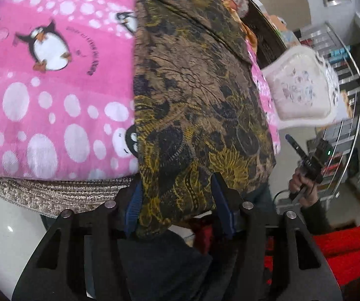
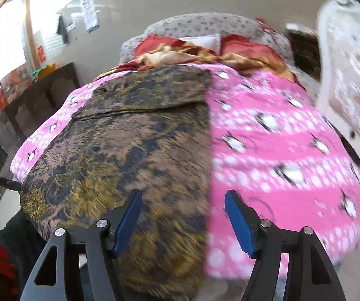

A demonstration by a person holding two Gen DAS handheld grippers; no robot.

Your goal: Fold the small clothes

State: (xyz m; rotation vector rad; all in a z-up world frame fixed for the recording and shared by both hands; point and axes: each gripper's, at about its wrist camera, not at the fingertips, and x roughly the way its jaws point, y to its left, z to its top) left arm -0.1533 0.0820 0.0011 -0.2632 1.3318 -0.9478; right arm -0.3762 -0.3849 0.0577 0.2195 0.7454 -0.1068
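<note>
A brown, black and yellow patterned garment (image 1: 200, 95) lies lengthwise on the pink penguin bedspread (image 1: 49, 95), its near end hanging over the bed edge. My left gripper (image 1: 177, 190) has its blue-padded jaws apart, with the garment's hanging end lying between them. My right gripper (image 2: 182, 208) is open above the garment (image 2: 134, 150), at its right edge beside the pink bedspread (image 2: 280, 165). The right gripper also shows in the left wrist view (image 1: 295, 145), held off the bed's right side. The left gripper shows in the right wrist view (image 2: 14, 184) at the garment's left corner.
Red and gold bedding (image 2: 205, 50) is piled at the bed's head. A white padded headboard piece (image 1: 303, 92) and a metal shelf rack (image 1: 343, 115) stand to the right. A dark side table (image 2: 39, 90) stands left of the bed. The person's red sleeve (image 1: 350, 248) is close.
</note>
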